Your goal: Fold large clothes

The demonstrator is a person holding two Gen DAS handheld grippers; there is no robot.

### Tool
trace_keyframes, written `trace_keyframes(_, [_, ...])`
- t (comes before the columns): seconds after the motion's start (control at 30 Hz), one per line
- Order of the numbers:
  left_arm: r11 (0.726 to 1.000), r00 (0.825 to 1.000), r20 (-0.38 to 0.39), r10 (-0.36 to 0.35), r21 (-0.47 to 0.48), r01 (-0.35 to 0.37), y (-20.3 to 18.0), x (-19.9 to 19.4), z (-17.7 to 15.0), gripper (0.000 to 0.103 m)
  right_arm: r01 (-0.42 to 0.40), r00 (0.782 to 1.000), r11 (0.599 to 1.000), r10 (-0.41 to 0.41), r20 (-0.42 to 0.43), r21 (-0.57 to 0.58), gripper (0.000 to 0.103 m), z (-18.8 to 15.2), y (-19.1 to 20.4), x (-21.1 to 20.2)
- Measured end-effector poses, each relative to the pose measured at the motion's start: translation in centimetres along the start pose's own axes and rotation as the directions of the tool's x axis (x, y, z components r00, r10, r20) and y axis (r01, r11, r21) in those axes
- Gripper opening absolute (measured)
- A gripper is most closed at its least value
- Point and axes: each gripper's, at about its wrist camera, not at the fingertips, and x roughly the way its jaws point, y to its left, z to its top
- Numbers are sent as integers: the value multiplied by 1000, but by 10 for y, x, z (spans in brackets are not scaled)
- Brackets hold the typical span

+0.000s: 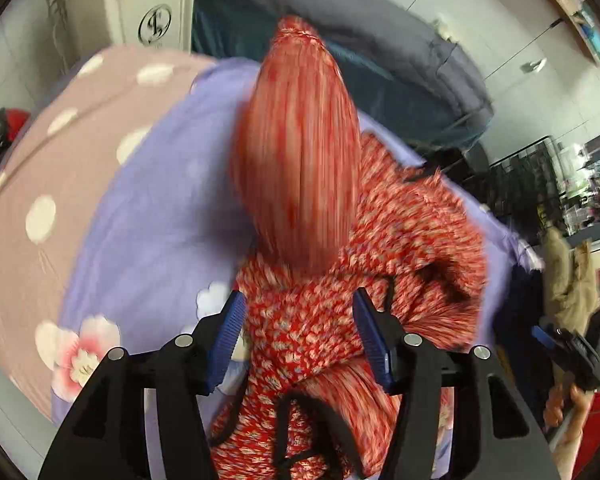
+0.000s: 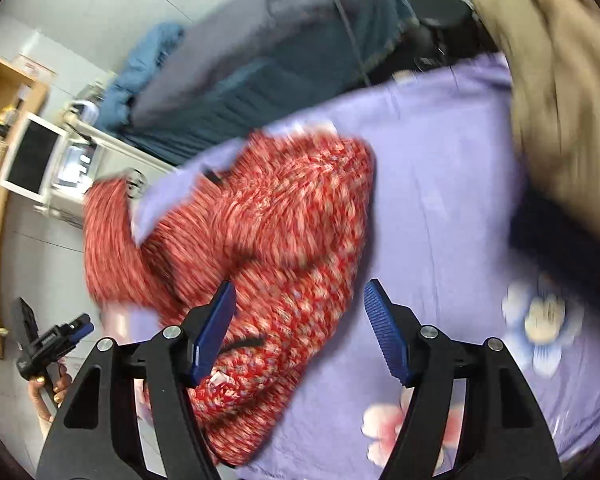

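Observation:
A red floral garment [image 1: 380,240] lies crumpled on the lilac bed sheet [image 1: 148,216]. One long part of it [image 1: 296,160] is motion-blurred and reaches toward the far edge. My left gripper [image 1: 300,308] hangs above the garment, its blue pads apart and pressing on nothing. In the right wrist view the garment [image 2: 268,216] is a heap on the sheet [image 2: 440,184]; my right gripper [image 2: 300,300] is open over its near edge, nothing pinched. Each gripper also shows in the other's view: the right gripper [image 1: 568,344] at the right edge, the left gripper [image 2: 56,340] at lower left, both hand-held.
A pink quilt with white dots [image 1: 60,152] covers the bed's left side. A tan garment [image 2: 556,92] lies at the far right. A grey and teal bed [image 1: 380,52] stands beyond, with a white machine [image 1: 148,4] and a black wire rack [image 1: 528,176] nearby.

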Motion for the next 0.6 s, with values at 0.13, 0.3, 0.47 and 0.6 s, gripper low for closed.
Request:
trace_keyframes(0.13, [998, 997, -46, 59, -6, -60, 8, 22, -28, 71, 21, 993, 994, -34, -113, -112, 67, -39, 21, 27])
trace_keyframes(0.3, [993, 993, -57, 99, -51, -102, 46, 19, -57, 82, -25, 947, 999, 32, -321, 25, 69, -82, 20, 69])
trace_keyframes(0.47, [988, 989, -48, 137, -69, -140, 74, 12, -96, 89, 68, 940, 996, -44, -337, 59, 69, -91, 2, 91])
trace_keyframes(0.6, [987, 992, -66, 109, -112, -116, 95, 20, -131, 91, 59, 951, 991, -20, -307, 117, 69, -102, -32, 89])
